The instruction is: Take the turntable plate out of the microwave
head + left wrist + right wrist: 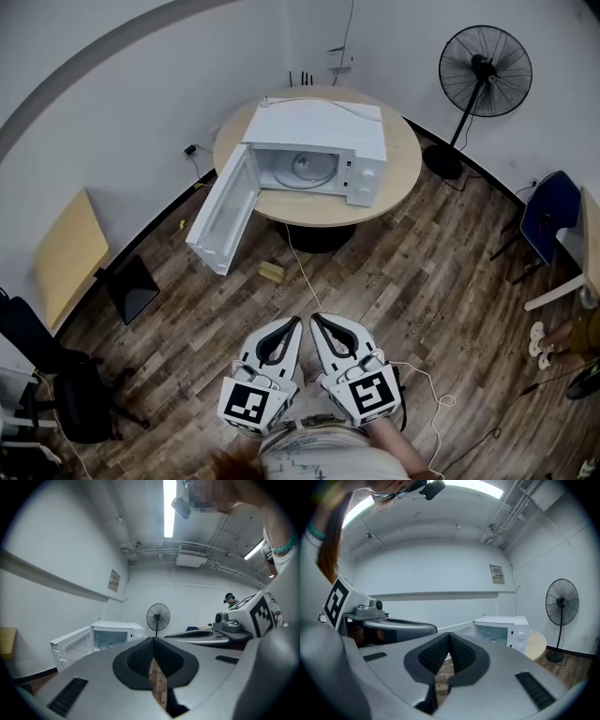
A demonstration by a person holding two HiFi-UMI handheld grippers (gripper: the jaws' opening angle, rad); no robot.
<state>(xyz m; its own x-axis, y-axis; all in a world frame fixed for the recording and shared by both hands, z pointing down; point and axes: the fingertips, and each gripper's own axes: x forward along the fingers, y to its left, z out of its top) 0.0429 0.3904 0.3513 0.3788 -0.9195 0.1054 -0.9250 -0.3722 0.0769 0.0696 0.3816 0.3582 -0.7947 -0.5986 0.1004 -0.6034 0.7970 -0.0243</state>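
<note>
The turntable plate [312, 169] lies inside the white microwave [323, 127], whose door [223, 211] hangs open, on a round wooden worktop [405, 173]. Around it are a plank floor [422, 281] and a standing fan [485, 70]. The left gripper [294, 322] and right gripper [317, 321] are well apart from it, fingers together, empty.

The turntable plate [309, 169] shows only in part, its far side hidden under the microwave [323, 127] roof. In both gripper views it is too small to make out. The bottom edge cuts off the person [328, 459].
</note>
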